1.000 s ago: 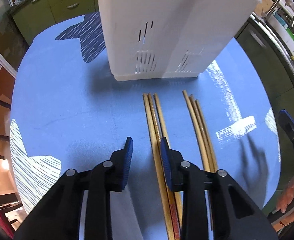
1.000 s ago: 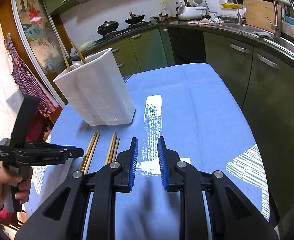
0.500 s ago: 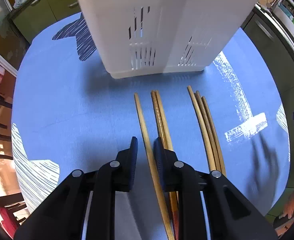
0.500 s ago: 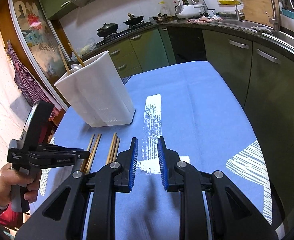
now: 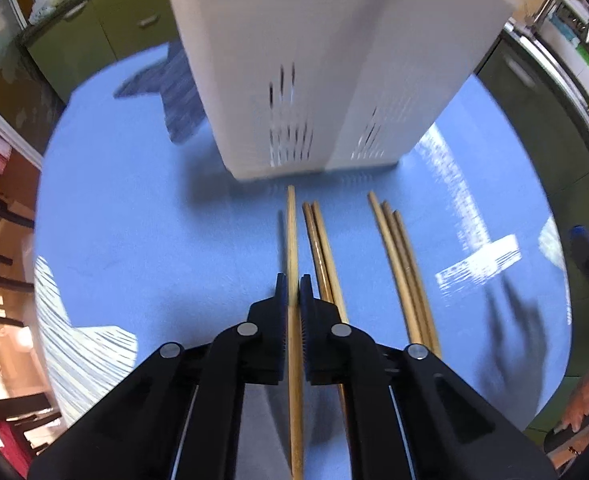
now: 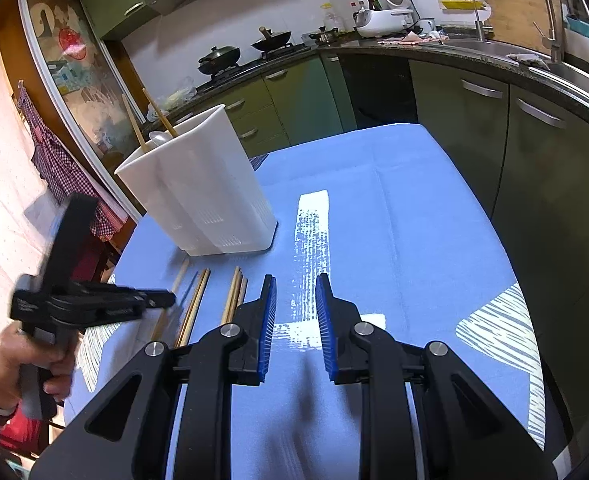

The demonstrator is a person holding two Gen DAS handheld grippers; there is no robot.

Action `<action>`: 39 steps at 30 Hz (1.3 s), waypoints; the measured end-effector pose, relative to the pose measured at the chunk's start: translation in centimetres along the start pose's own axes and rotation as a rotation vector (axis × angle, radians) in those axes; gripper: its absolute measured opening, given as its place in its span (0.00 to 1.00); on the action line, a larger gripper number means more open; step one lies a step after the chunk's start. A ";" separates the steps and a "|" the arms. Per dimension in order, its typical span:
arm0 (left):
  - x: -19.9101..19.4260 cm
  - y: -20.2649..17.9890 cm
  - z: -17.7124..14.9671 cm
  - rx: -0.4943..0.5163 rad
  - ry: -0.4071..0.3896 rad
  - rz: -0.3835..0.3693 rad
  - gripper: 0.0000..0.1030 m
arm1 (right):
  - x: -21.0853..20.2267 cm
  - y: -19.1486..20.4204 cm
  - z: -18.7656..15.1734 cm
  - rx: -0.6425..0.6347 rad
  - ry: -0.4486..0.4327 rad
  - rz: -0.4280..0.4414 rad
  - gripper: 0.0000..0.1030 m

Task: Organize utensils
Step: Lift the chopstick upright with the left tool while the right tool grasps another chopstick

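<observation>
Blue tablecloth [image 5: 134, 240], left tongs [image 5: 293, 292] just closed on 1 chopstick [image 5: 291, 232], right tongs [image 6: 294, 304] slightly open, empty.

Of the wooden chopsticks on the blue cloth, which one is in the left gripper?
The single leftmost chopstick, clamped in the left gripper. It stands apart from the pair beside it and the group of three further right, all untouched.
</observation>
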State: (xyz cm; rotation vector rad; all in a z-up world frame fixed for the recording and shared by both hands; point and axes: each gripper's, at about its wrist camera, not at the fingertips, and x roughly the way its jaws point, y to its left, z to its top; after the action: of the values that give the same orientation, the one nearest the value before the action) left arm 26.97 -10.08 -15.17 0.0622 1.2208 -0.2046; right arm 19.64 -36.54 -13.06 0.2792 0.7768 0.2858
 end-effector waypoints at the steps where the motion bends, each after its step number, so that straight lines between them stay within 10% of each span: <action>1: -0.8 0.1 0.0 0.004 -0.021 -0.002 0.06 | 0.0 0.2 0.1 -0.007 0.004 0.001 0.20; 6: -5.9 0.3 -0.9 0.027 -0.155 -0.002 0.06 | 0.7 1.3 0.1 -0.038 0.035 0.013 0.41; 19: -14.3 2.7 -6.3 0.026 -0.450 -0.001 0.06 | 7.2 4.0 0.7 -0.106 0.260 -0.054 0.41; 25: -15.0 3.1 -7.5 0.034 -0.509 0.000 0.06 | 11.0 4.9 0.6 -0.127 0.365 -0.079 0.21; 39: -15.6 3.9 -8.1 0.038 -0.536 -0.008 0.06 | 13.8 7.9 -0.4 -0.190 0.440 -0.114 0.12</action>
State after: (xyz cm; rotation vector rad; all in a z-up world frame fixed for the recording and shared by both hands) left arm 15.06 -3.11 -3.59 0.0326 0.6838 -0.2335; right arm 27.52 -24.31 -19.43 -0.0118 1.1867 0.3150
